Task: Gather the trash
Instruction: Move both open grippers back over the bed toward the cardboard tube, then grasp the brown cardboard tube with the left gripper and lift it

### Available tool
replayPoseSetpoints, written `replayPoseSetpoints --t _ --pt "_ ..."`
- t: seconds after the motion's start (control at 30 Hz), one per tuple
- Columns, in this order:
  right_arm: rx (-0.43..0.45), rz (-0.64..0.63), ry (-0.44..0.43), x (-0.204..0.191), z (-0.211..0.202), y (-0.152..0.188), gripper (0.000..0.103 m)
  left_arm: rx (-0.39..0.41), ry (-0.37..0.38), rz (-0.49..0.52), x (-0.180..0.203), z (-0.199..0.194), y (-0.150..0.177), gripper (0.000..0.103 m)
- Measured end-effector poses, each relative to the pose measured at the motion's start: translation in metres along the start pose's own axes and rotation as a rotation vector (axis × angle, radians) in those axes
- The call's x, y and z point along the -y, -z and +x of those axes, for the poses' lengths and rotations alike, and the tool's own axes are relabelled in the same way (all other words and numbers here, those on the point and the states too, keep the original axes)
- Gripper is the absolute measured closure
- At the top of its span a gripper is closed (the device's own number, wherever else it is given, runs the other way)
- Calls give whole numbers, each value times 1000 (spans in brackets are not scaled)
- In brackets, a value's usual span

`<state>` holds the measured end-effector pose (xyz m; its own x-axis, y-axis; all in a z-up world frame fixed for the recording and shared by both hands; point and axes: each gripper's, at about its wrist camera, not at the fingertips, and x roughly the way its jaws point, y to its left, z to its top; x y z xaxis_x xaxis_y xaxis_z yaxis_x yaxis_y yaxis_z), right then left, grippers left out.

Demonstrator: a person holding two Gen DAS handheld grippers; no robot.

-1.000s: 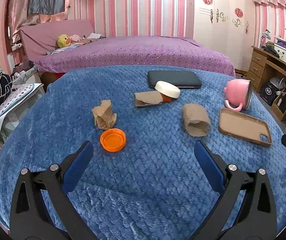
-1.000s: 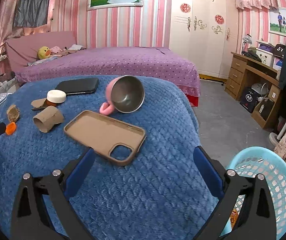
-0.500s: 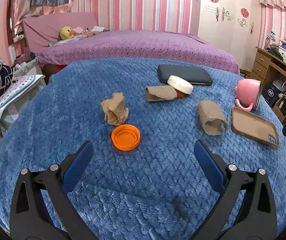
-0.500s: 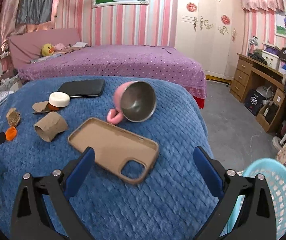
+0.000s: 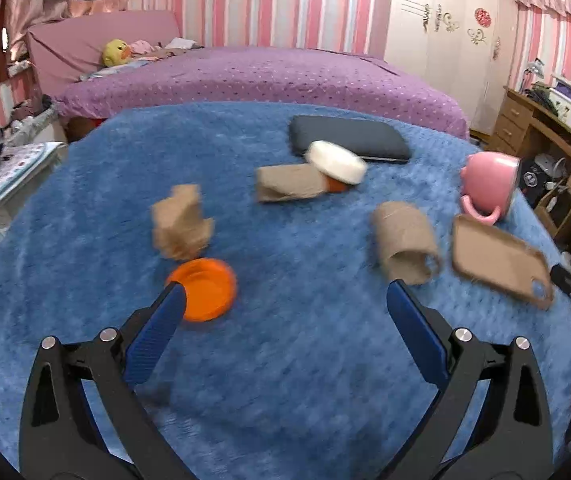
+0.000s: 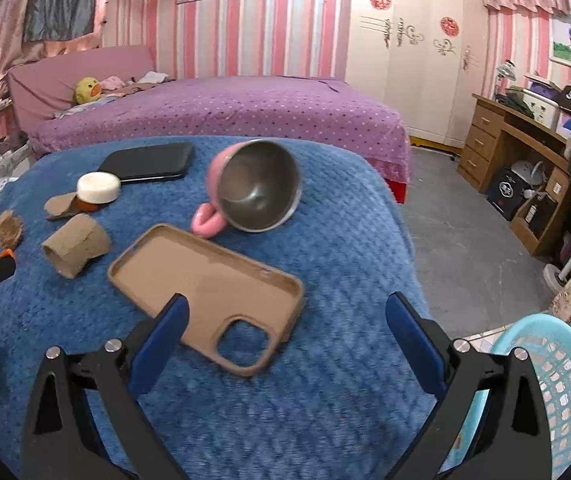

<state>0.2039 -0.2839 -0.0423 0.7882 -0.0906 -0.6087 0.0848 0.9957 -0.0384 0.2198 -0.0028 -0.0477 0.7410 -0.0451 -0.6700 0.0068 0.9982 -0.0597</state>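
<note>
On the blue blanket lie a crumpled cardboard scrap (image 5: 181, 228), an orange cap (image 5: 205, 289), a flattened cardboard tube (image 5: 289, 182) and a round cardboard tube (image 5: 403, 242). My left gripper (image 5: 285, 296) is open and empty above the blanket, its left finger at the orange cap's near edge. My right gripper (image 6: 283, 312) is open and empty over a tan phone case (image 6: 209, 286). The round tube (image 6: 75, 250) shows at the left of the right wrist view. A light blue basket (image 6: 557, 384) stands on the floor at lower right.
A pink mug (image 6: 253, 192) lies on its side beyond the phone case. A black phone (image 5: 349, 142) and a white-lidded jar (image 5: 335, 162) sit farther back. A purple bed (image 5: 265, 76) lies behind, a wooden desk (image 6: 525, 152) to the right.
Both grippers have moved forward over the blanket. The orange cap and the phone case now sit closer to the fingers. Both stay open.
</note>
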Motion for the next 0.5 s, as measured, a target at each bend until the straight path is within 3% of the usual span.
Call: replayPoseSetpoints --t 0.17,0.3,0.4,0.5 --pt "8 14 23 14 1 -2 7 25 36 41 40 10 -12 6" --pt "9 54 32 28 2 -4 7 0 43 71 64 24 -13 10" --pt "-2 80 24 34 5 -2 7 -8 41 76 75 31 -15 18" --pt "-8 72 23 31 8 -1 7 -16 61 83 84 36 -17 33"
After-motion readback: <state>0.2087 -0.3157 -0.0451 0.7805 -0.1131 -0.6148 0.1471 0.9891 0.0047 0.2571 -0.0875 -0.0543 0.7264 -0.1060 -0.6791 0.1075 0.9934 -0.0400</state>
